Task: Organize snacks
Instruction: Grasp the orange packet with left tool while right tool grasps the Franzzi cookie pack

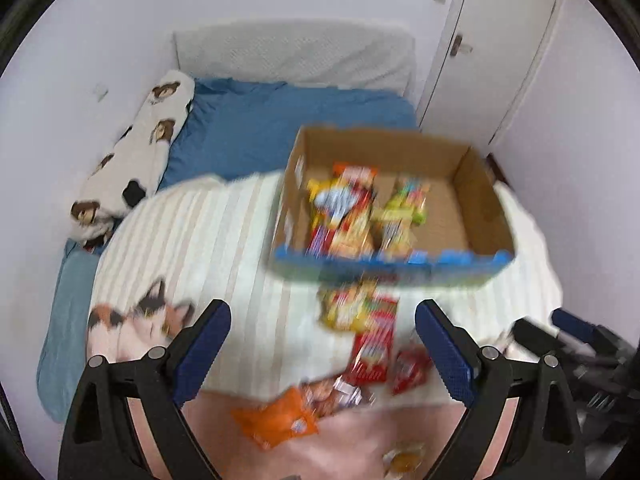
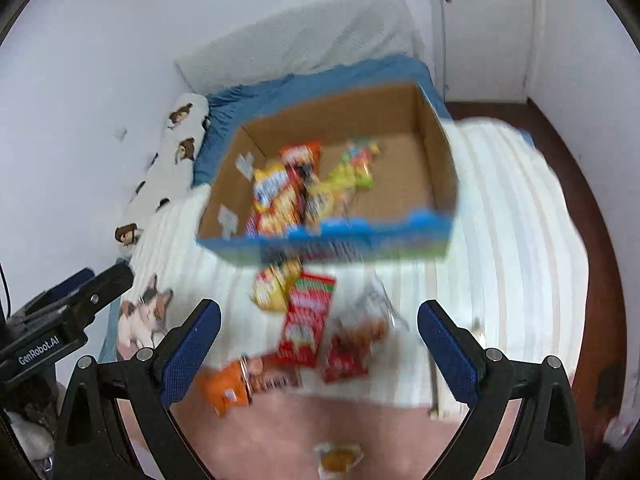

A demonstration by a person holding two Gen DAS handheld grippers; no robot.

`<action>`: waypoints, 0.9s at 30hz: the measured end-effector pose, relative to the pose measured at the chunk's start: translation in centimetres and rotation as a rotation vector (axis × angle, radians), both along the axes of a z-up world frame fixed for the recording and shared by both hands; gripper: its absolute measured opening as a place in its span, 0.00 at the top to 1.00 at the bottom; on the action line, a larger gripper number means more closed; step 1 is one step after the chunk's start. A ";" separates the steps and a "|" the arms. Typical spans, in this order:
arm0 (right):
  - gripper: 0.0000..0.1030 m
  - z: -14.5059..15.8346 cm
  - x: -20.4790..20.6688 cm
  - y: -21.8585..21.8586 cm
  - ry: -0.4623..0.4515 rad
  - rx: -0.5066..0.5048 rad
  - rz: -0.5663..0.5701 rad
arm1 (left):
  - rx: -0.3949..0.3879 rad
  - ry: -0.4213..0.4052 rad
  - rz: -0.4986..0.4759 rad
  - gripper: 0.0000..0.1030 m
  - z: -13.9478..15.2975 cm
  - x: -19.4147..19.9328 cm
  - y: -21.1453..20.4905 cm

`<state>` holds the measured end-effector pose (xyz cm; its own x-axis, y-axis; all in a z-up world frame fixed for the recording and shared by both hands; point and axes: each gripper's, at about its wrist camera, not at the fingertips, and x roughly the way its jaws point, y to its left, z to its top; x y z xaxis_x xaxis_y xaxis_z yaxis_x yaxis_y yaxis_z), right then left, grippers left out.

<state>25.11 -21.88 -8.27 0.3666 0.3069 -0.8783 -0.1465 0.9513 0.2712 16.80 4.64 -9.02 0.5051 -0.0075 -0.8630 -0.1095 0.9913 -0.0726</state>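
Note:
A cardboard box point(image 1: 472, 196) with a blue front edge stands on the striped bed cover and holds several snack packs point(image 1: 348, 212); it also shows in the right wrist view point(image 2: 424, 168). In front of it lie loose snacks: a yellow bag point(image 1: 346, 308), a red box point(image 1: 374, 344), a small red pack point(image 1: 412, 368), an orange bag point(image 1: 276, 424). The right wrist view shows the red box point(image 2: 306, 320) and orange bag point(image 2: 224, 392). My left gripper point(image 1: 322, 344) is open and empty above the loose snacks. My right gripper point(image 2: 320, 340) is open and empty too. Both views are blurred.
A blue sheet point(image 1: 280, 128), a white pillow point(image 1: 296, 52) and a dog-print bolster point(image 1: 136, 152) lie at the bed's head. A white wall runs along the left. A door point(image 1: 500, 48) stands at the right. A small pack point(image 2: 338, 456) lies on the pink cover.

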 end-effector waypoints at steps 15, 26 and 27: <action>0.02 -15.3 -6.6 -5.2 0.320 0.016 -0.156 | 0.328 0.463 -0.236 0.08 -21.2 -5.1 -1.0; 0.02 -16.7 -2.7 -11.2 0.289 -0.185 -0.226 | 0.077 0.472 0.036 0.08 -22.2 -2.4 2.3; 0.02 -16.9 -2.2 -11.0 0.288 -0.194 -0.207 | 0.062 0.468 0.031 0.08 -22.0 -2.7 2.1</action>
